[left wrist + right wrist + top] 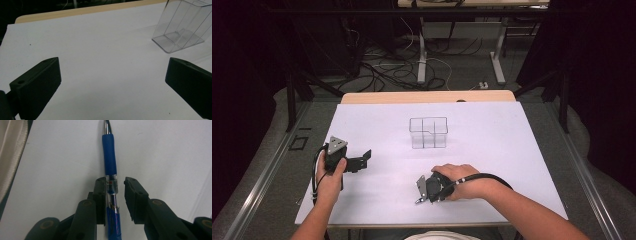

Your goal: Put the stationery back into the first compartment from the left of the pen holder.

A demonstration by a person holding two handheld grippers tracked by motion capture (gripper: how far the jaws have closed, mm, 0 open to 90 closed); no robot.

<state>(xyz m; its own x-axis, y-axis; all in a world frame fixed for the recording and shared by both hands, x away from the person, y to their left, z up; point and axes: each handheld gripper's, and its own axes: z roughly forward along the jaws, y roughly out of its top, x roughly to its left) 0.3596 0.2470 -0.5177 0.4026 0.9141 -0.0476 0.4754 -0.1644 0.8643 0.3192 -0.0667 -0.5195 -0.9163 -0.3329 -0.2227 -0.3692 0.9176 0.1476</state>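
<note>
The pen (110, 182) is a retractable ballpoint with a blue rubber grip sleeve toward its chrome tip, a clear barrel section showing the refill, and a blue rear part. It lies flat on the white worktop (492, 150) near the front edge, a little right of the middle. Small print sits on the clear section of the barrel, too small to read, and no brand can be made out.

The right gripper (114, 185) is lowered over the pen, its jaws straddling the clear part of the barrel. In the right gripper view one jaw lies against the pen's side while a narrow gap of bare worktop shows between the pen and the other jaw, so the pen is between the jaws but not clamped.

The left gripper (112, 80) is held near the left edge of the worktop, jaws spread wide with nothing between them. A clear plastic divided box (428, 132) stands upright toward the middle of the worktop, nearer its far edge, well apart from the pen.
</note>
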